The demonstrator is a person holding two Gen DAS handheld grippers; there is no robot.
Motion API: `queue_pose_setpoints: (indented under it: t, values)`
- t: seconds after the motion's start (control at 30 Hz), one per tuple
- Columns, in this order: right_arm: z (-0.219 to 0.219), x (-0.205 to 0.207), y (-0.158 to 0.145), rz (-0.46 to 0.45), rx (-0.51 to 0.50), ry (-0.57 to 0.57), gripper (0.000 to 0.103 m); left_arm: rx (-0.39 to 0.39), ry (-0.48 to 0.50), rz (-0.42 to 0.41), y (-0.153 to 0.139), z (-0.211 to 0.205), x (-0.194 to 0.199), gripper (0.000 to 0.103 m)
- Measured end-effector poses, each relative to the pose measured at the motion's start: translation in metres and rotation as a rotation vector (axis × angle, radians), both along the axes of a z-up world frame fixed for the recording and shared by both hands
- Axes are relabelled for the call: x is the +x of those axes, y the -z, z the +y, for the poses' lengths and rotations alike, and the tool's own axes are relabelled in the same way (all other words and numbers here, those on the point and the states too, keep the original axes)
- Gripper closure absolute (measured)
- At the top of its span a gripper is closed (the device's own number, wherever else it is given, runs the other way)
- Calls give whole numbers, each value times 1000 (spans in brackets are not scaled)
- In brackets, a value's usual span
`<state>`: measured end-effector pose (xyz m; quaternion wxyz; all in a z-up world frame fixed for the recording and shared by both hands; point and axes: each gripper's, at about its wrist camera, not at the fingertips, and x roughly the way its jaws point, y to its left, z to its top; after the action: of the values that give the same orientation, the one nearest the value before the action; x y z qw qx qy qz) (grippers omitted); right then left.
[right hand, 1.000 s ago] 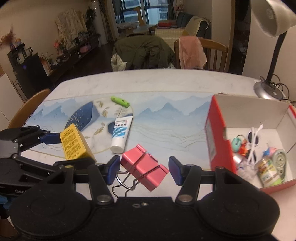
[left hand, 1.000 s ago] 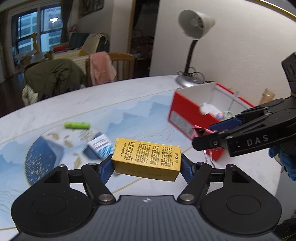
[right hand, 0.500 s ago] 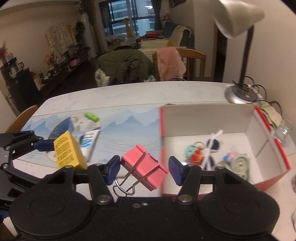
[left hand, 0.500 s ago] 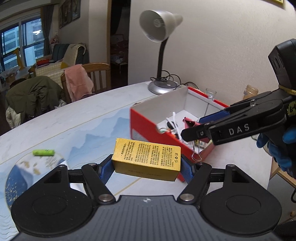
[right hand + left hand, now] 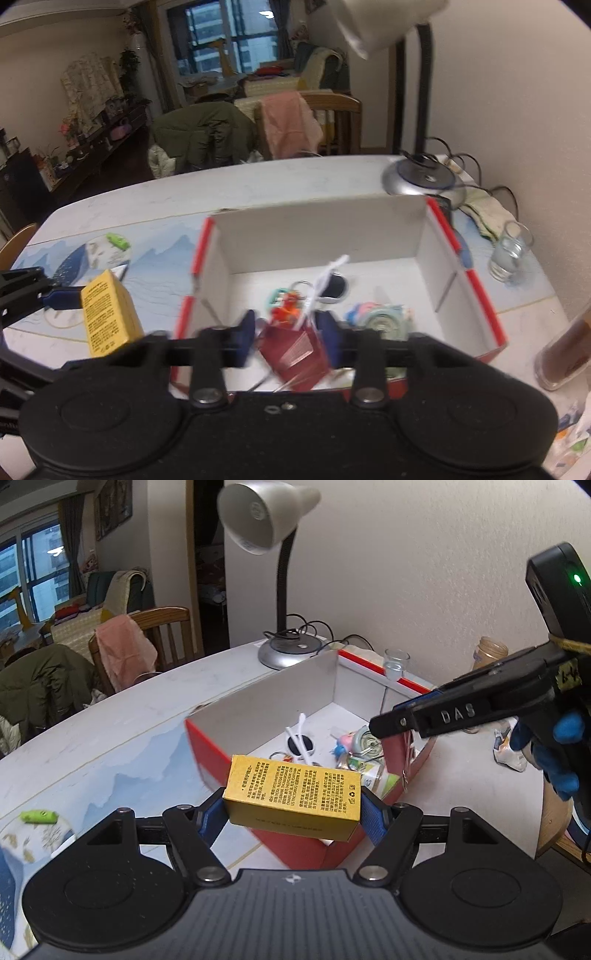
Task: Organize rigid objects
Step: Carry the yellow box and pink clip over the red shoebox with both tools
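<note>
Table (image 5: 122, 716): yellow box (image 5: 293, 797), black print, over red carton (image 5: 487, 314).

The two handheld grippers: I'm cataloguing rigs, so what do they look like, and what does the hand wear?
Both are matte black. The left gripper has a ribbed body, two round discs, silver pivot screws and blue pads on its fingers. The right gripper bears raised letters "DAS", a yellow handwritten label and a lit green light on a black module. The hand wears a blue glove.
</note>
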<state>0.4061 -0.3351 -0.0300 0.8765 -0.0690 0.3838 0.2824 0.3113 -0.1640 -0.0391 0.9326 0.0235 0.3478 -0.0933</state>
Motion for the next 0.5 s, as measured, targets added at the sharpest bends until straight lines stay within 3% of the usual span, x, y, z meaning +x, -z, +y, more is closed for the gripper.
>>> queue_pose_setpoints:
  t: [0.13,0.23,0.5]
  values:
    - [-9,23,7,16,16,-8,74,29,15,15,7,-18,22,31]
    - [-7,40,9,16,2,-6,85,43,16,28,10,-28,38,31]
    - [-18,69,38,105,0,-1,85,97,25,94,25,-48,79,31]
